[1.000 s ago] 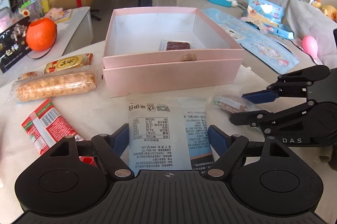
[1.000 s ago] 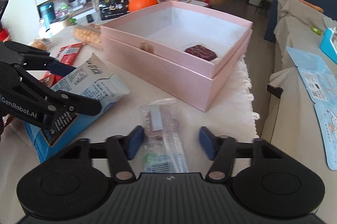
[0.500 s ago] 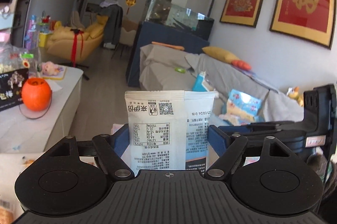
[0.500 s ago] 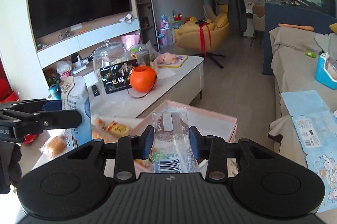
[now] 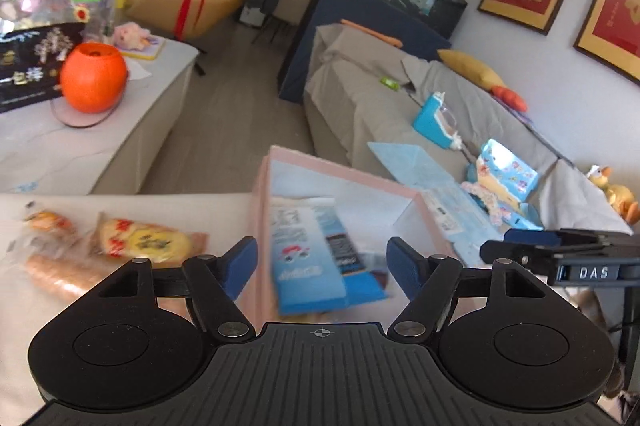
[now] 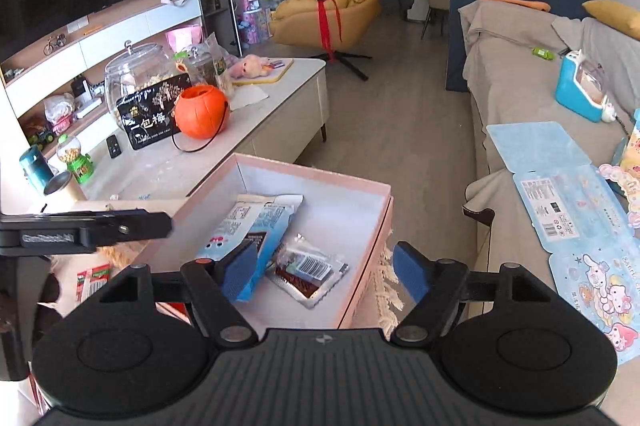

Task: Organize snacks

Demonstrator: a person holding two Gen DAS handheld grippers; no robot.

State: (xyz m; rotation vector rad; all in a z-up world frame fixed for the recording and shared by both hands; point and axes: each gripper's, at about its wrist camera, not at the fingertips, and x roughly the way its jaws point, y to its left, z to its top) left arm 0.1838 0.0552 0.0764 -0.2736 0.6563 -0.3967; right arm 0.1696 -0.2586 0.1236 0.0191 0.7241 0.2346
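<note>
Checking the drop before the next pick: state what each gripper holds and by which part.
Nothing is held. The left gripper and right gripper stand open, jaws just moved, nothing between them; the blue bag and clear packet lie in the pink box.

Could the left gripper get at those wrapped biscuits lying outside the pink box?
Probably yes. The left gripper is open and empty, and the biscuits lie uncovered on the table beside the pink box, with nothing over them.
</note>
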